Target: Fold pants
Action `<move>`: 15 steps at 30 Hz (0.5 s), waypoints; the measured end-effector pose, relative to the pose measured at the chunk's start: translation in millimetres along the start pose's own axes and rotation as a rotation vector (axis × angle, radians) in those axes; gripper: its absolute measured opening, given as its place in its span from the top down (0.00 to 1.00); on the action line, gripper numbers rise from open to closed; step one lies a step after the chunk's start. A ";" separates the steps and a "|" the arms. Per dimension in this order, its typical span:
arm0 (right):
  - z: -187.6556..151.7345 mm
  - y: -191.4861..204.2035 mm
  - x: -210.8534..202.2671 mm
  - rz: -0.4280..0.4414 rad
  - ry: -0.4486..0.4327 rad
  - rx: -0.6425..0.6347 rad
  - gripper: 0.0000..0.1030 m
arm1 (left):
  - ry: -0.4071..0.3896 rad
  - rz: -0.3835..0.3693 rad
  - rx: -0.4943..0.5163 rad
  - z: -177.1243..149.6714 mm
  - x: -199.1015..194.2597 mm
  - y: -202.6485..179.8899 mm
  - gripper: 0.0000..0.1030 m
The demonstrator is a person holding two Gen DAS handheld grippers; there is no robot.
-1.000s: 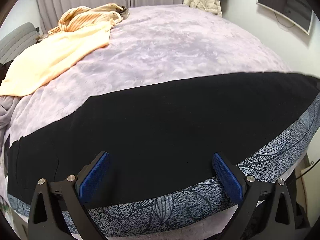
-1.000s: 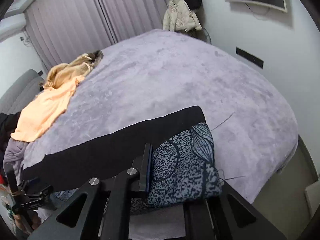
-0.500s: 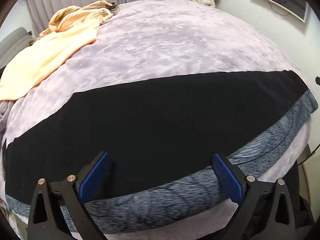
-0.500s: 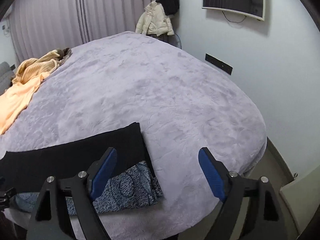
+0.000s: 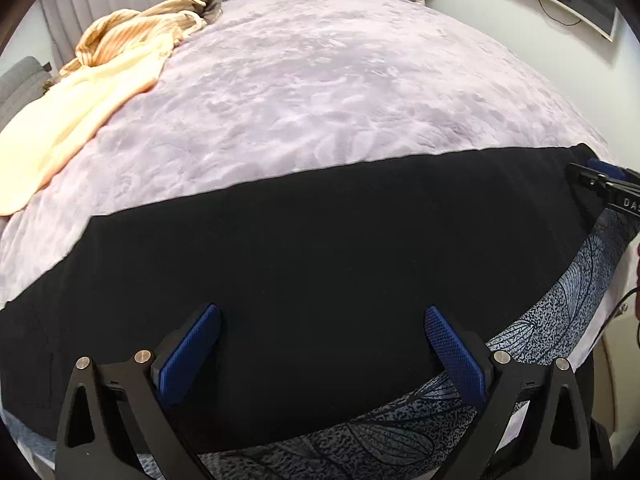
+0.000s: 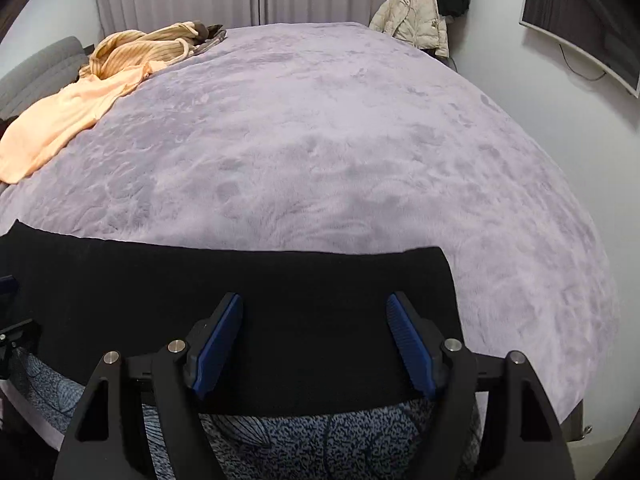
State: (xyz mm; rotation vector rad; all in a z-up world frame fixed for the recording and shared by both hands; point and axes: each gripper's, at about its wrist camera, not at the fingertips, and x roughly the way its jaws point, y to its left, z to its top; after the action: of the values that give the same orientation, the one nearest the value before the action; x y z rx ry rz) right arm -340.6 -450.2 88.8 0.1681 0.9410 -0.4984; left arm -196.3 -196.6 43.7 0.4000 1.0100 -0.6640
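The pants (image 5: 320, 248) lie flat along the near edge of the bed, one leg folded over the other. The black inside faces up and a grey leaf-print strip (image 5: 560, 320) shows along the near side. My left gripper (image 5: 320, 348) is open and empty, just above the black cloth at mid-length. My right gripper (image 6: 316, 340) is open and empty over the right end of the pants (image 6: 280, 288). It shows at the right edge of the left wrist view (image 5: 604, 188).
The bed has a lilac plush cover (image 5: 340, 80). Peach and striped clothes (image 5: 100, 80) lie at its far left. A beige jacket (image 6: 416, 20) hangs at the far wall and a screen (image 6: 580, 20) is on the right wall. The bed's right edge (image 6: 580, 360) drops off.
My right gripper let go of the pants end and opened, then swung left to face the cloth. My left gripper stayed open and drew a little closer to the pants.
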 end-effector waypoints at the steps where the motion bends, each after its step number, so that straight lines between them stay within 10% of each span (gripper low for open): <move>1: 2.2 7.4 -9.4 0.006 -0.006 -0.012 0.25 | -0.011 -0.004 0.004 -2.3 -5.8 0.4 0.01; 9: -27.0 111.5 -41.4 0.179 -0.041 -0.246 0.18 | -0.025 -0.033 0.070 -2.9 -16.1 -20.2 0.01; 15: -47.8 97.8 -21.1 0.171 0.010 -0.253 0.13 | 0.040 0.016 0.036 -4.3 9.2 -9.1 0.00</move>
State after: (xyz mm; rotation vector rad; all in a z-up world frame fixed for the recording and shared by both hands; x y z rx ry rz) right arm -339.0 -340.9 70.5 0.0215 0.9813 -0.2182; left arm -201.8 -203.7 33.6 0.4536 1.0331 -0.6628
